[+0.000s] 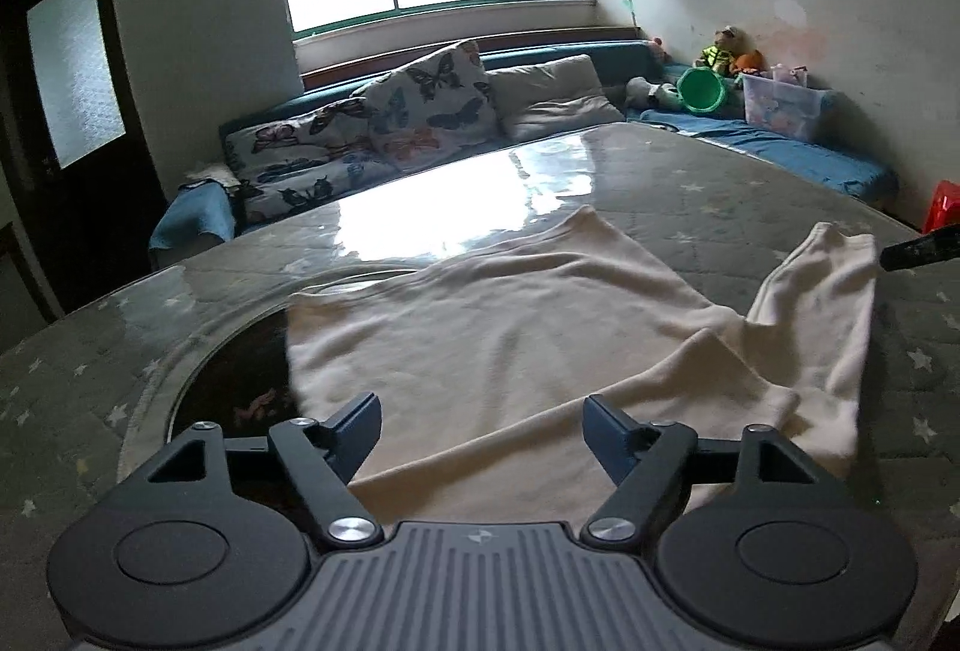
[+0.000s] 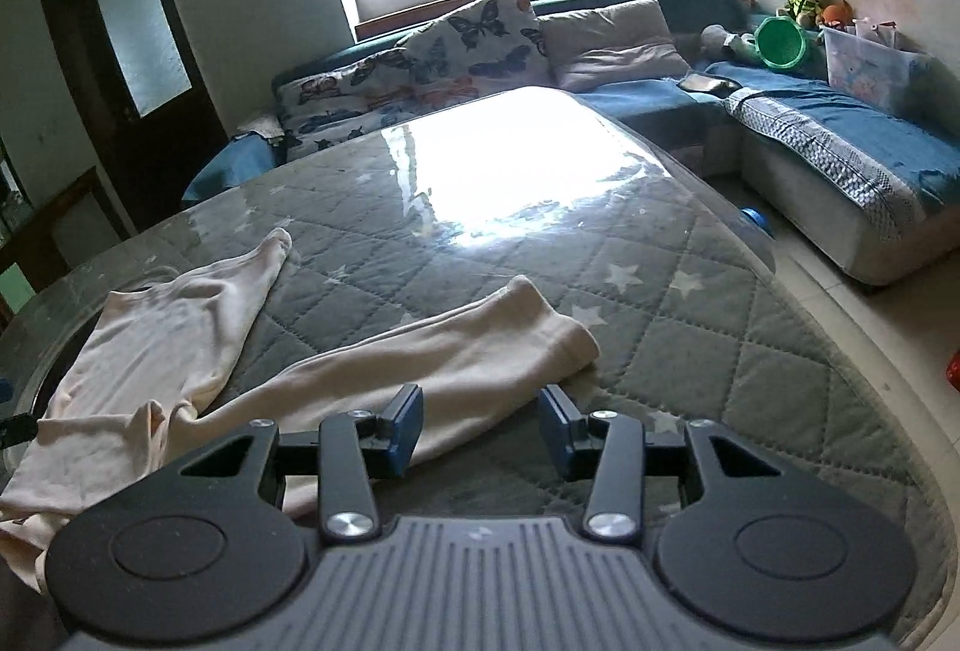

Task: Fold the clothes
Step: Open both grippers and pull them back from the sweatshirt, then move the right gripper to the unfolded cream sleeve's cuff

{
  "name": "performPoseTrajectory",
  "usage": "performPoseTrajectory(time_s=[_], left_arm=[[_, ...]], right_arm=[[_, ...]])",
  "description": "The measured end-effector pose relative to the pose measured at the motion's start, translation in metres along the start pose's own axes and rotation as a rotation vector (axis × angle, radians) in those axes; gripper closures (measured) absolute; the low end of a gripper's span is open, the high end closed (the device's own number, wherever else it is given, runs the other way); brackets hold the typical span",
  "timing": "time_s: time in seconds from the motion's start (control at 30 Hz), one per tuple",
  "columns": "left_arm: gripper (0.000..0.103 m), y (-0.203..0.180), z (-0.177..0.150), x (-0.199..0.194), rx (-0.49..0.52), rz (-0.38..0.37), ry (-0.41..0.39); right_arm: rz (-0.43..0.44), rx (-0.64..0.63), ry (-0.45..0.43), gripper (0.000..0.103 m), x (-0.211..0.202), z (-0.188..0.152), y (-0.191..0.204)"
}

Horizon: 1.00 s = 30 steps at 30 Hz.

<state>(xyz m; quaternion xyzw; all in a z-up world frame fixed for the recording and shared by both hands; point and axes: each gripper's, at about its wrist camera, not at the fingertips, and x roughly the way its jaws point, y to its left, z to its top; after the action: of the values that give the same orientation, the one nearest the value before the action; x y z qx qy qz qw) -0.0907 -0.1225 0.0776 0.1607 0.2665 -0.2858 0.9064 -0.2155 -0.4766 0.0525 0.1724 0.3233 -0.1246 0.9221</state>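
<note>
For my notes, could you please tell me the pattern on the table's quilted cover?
Grey quilted cover, white stars; right wrist view.

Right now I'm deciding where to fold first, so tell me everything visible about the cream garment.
The cream garment looks like soft knit trousers, lying mostly flat on the quilted star-print table cover. Its two legs splay apart; the right one stretches out wrinkled, ending at a cuff. The left claw and right claw hover open above it, gripping nothing.
</note>
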Motion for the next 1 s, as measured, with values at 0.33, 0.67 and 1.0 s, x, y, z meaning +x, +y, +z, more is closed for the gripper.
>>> performPoseTrajectory(time_s=[0.33,0.67,1.0], left_arm=[[0.008,-0.003,-0.002,0.001,-0.012,0.001,-0.012],[0.004,-0.001,-0.007,-0.002,-0.019,-0.010,-0.020],[0.012,-0.026,-0.009,0.000,0.024,-0.110,-0.004]], right_arm=[[0.002,0.024,0.007,0.055,0.004,0.001,0.000],[0.014,0.031,0.011,0.055,0.008,0.000,0.005],[0.024,0.056,-0.013,0.056,0.010,0.004,0.002]])
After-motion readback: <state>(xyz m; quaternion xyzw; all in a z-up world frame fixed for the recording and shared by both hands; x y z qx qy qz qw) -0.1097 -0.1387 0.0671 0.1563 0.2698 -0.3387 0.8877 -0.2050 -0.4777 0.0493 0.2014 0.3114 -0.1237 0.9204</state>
